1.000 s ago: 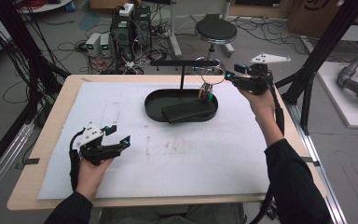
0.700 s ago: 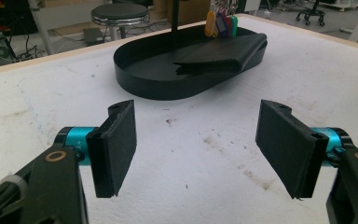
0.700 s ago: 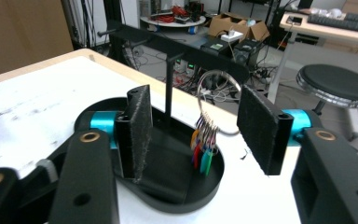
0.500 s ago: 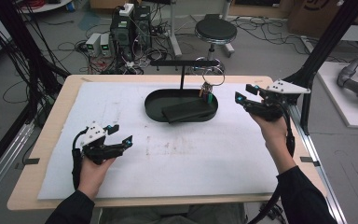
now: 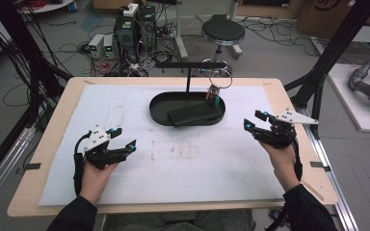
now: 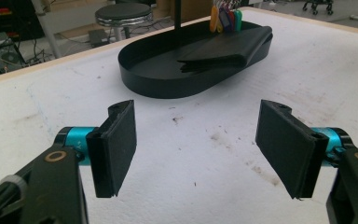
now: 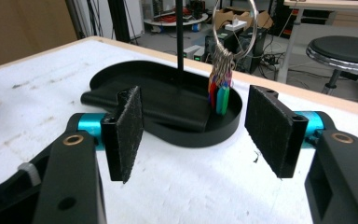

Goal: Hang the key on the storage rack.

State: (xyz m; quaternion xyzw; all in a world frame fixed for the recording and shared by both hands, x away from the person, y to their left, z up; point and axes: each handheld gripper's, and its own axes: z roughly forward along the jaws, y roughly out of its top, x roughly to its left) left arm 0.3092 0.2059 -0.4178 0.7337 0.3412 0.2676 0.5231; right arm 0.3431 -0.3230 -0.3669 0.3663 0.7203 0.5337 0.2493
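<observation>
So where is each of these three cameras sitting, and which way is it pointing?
High view: above the person's side of the table, looking forward and down; both forearms, the left gripper and the right gripper show.
Left gripper view: rides on the left gripper, looking along its open jaws over the white mat toward the black tray.
Right gripper view: rides on the right gripper, facing the tray and the hanging key ring from the other side.
Shared: all three show the tray, its stand and the keys.
</observation>
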